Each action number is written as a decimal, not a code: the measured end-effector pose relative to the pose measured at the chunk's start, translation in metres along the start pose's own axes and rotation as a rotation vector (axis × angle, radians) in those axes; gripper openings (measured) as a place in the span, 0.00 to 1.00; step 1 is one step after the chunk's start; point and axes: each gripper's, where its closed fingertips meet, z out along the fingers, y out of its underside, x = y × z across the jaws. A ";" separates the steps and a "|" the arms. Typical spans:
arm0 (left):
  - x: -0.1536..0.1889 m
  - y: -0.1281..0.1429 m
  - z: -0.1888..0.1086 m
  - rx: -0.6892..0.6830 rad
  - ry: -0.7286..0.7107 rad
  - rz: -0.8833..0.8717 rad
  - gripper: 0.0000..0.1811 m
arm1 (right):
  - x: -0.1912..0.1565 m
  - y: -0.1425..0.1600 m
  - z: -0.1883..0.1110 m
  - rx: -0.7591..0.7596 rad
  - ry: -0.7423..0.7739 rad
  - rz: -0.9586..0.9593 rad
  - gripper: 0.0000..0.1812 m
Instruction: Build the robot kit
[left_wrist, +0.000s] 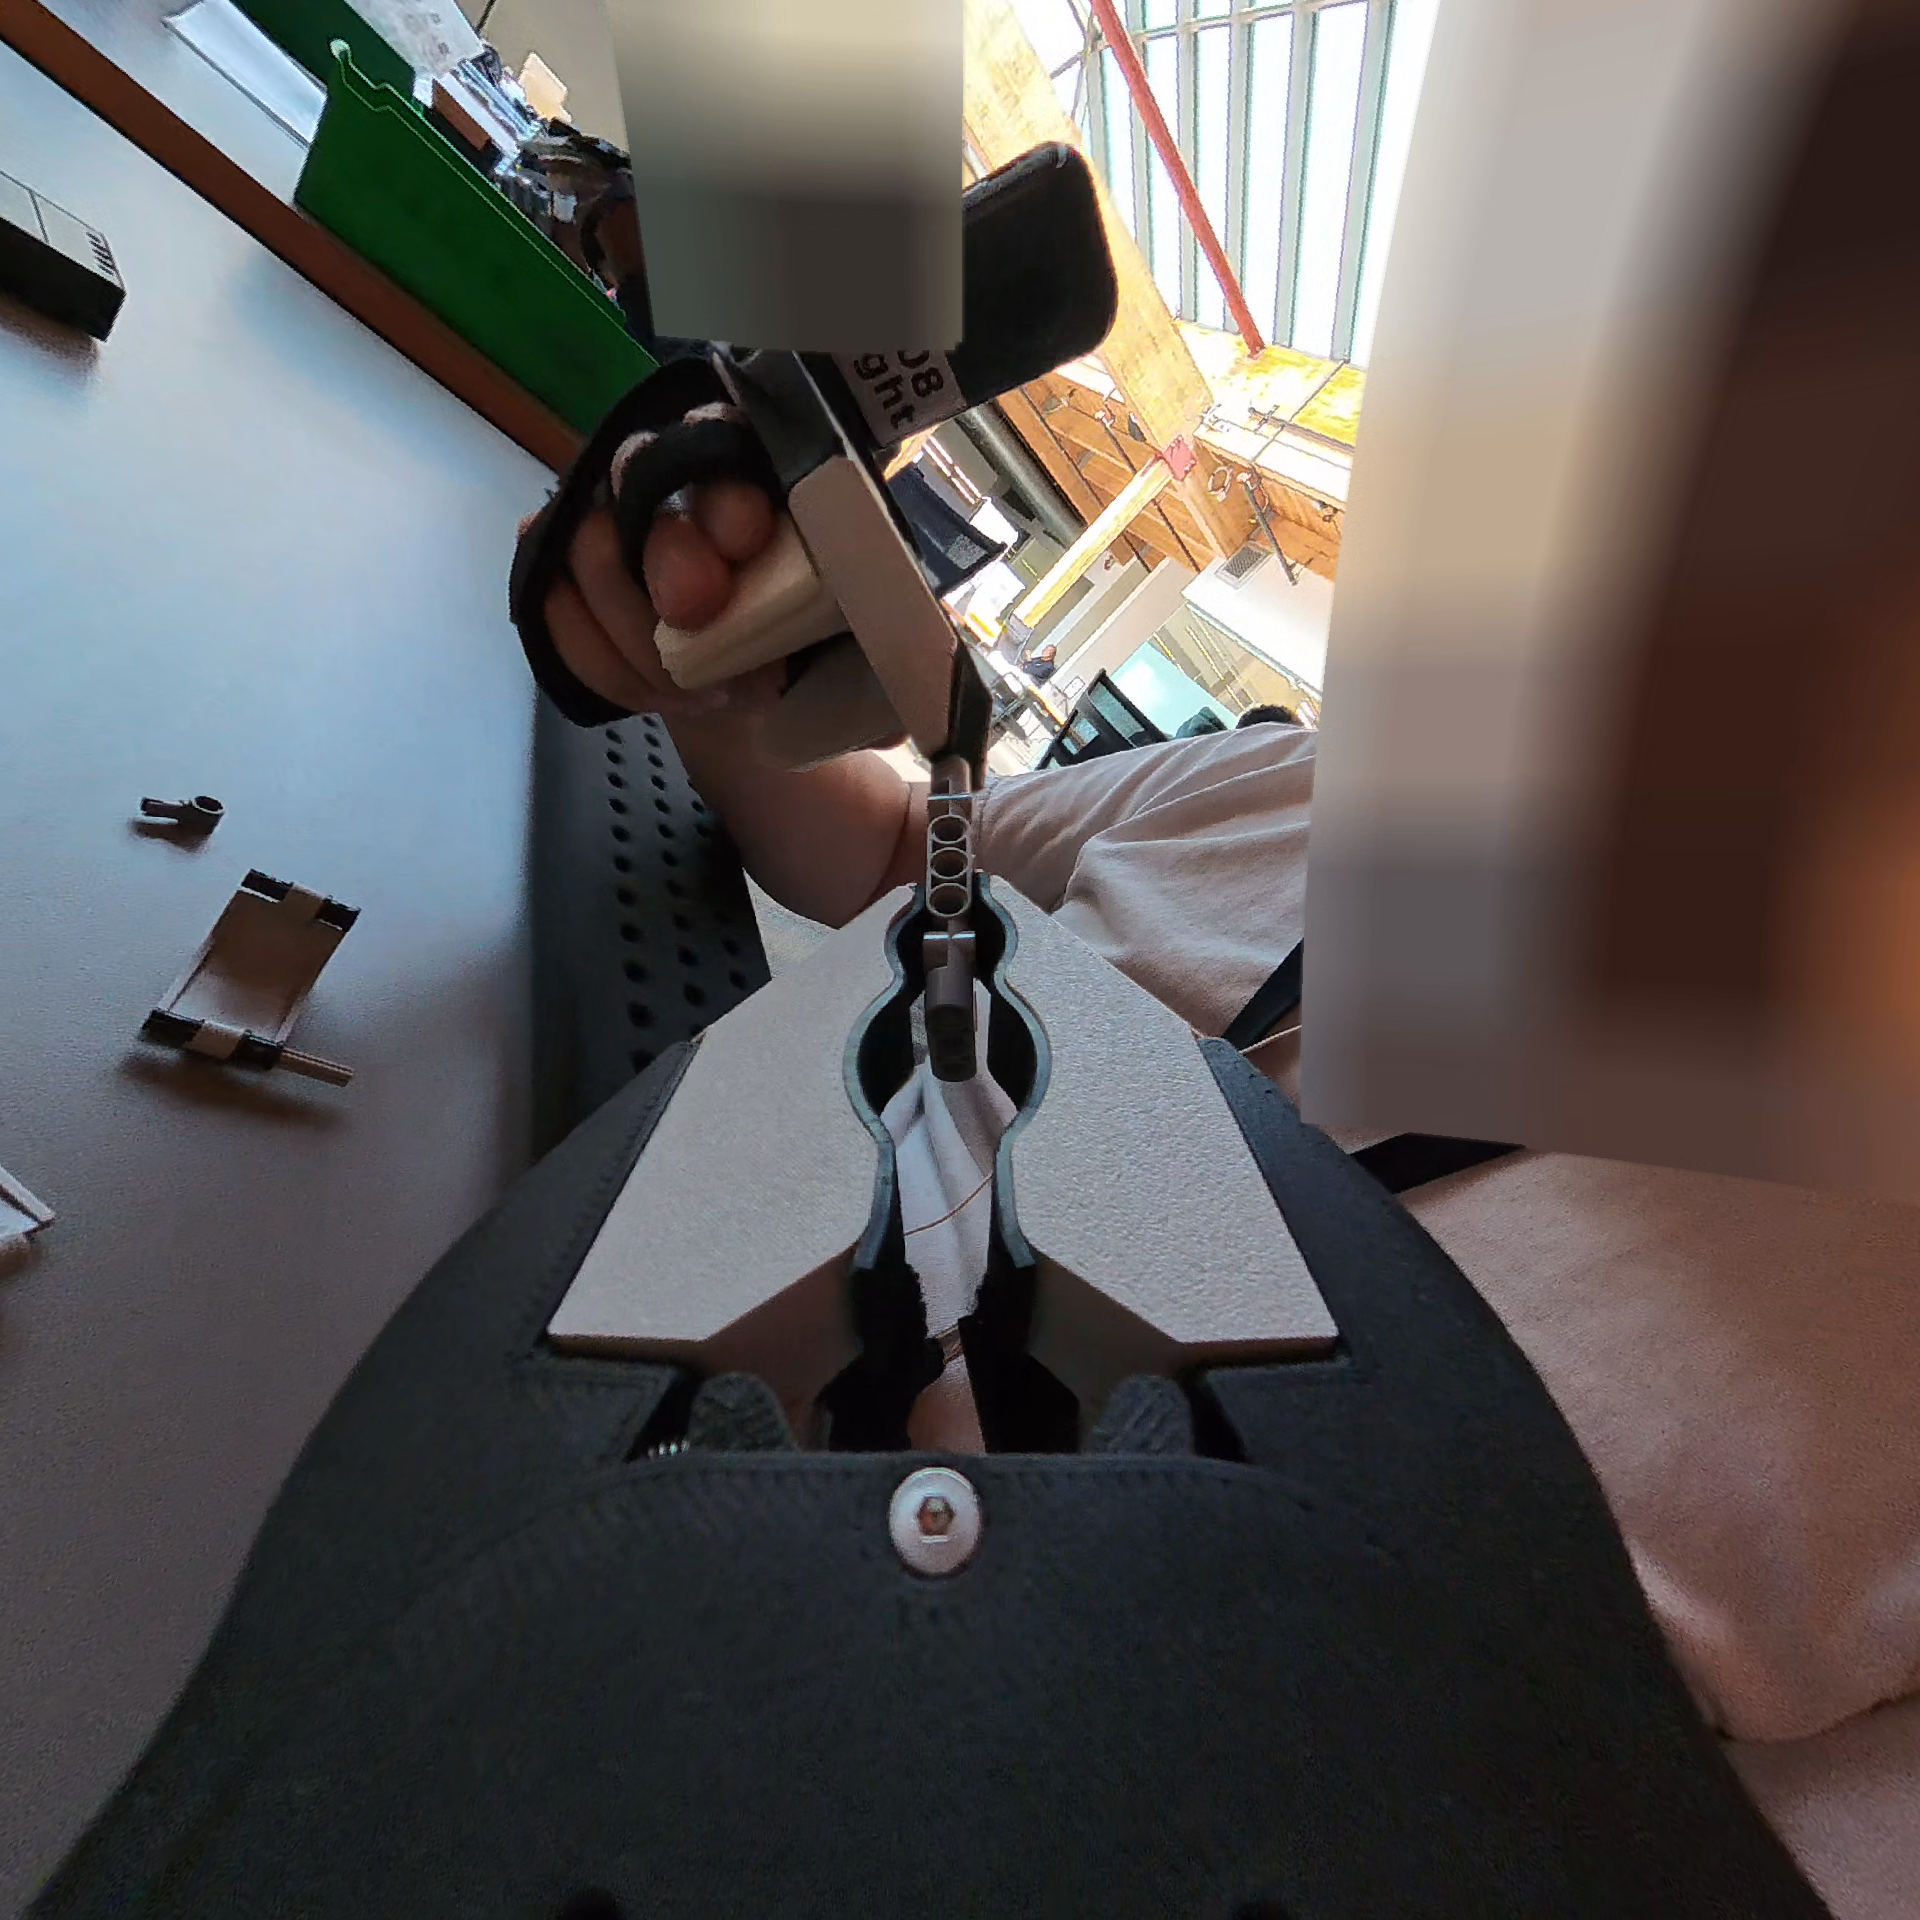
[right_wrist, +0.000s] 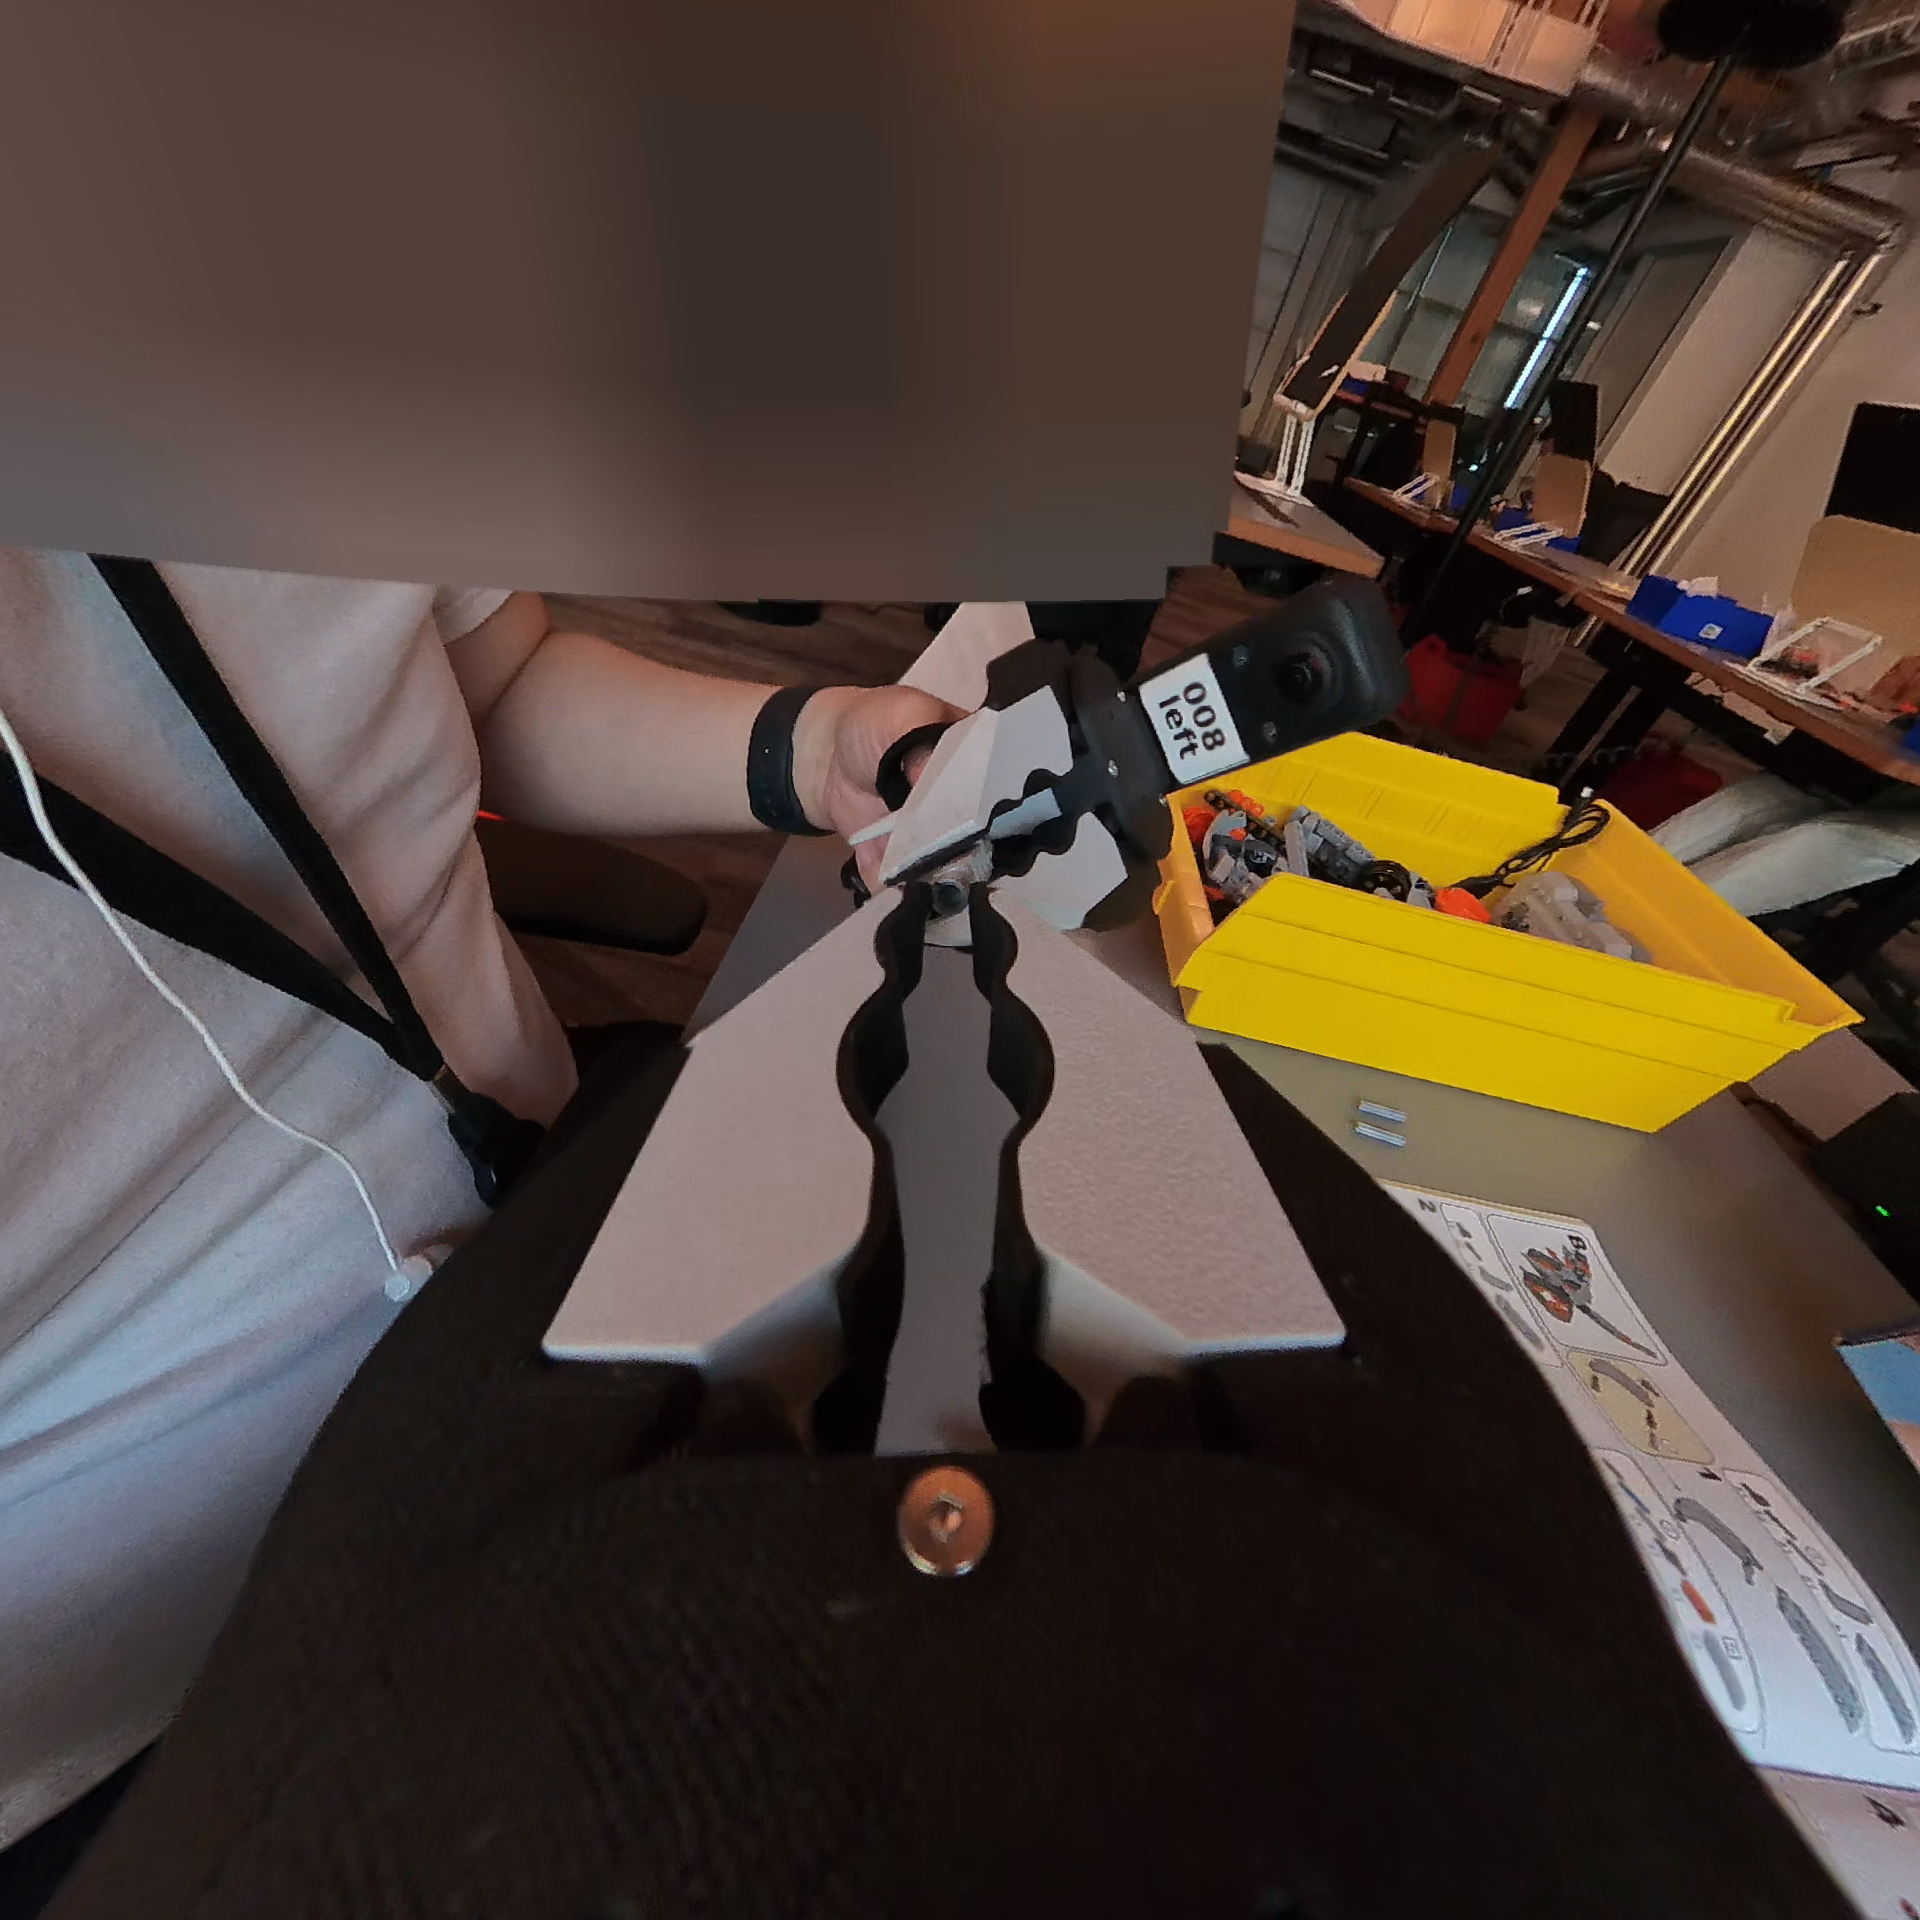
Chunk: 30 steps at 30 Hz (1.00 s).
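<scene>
Left hand-held gripper (left_wrist: 951, 914) and right hand-held gripper (right_wrist: 943, 896) both clamp one grey beam assembly (left_wrist: 951, 862), left of the yellow bin (right_wrist: 1455, 997).

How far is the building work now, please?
Done: one small assembly lies on the table. In hand: left gripper and right gripper both clamp a grey holed beam. Probably remaining: many loose parts lie in the yellow bin.

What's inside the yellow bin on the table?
The yellow bin holds a loose heap of grey, black and orange building parts and a black cable draped over its far wall. Its near wall hides the bottom, so anything lying under the heap cannot be seen.
</scene>
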 end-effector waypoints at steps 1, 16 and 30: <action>0.000 -0.001 -0.001 0.005 -0.001 0.001 0.03 | 0.002 -0.001 0.000 0.014 0.008 0.014 0.04; -0.001 -0.002 -0.003 0.021 -0.007 0.005 0.03 | 0.004 -0.003 -0.001 0.022 0.059 0.003 0.00; -0.012 -0.001 -0.008 0.010 -0.106 0.016 0.03 | 0.008 0.010 0.002 -0.036 0.099 0.032 0.00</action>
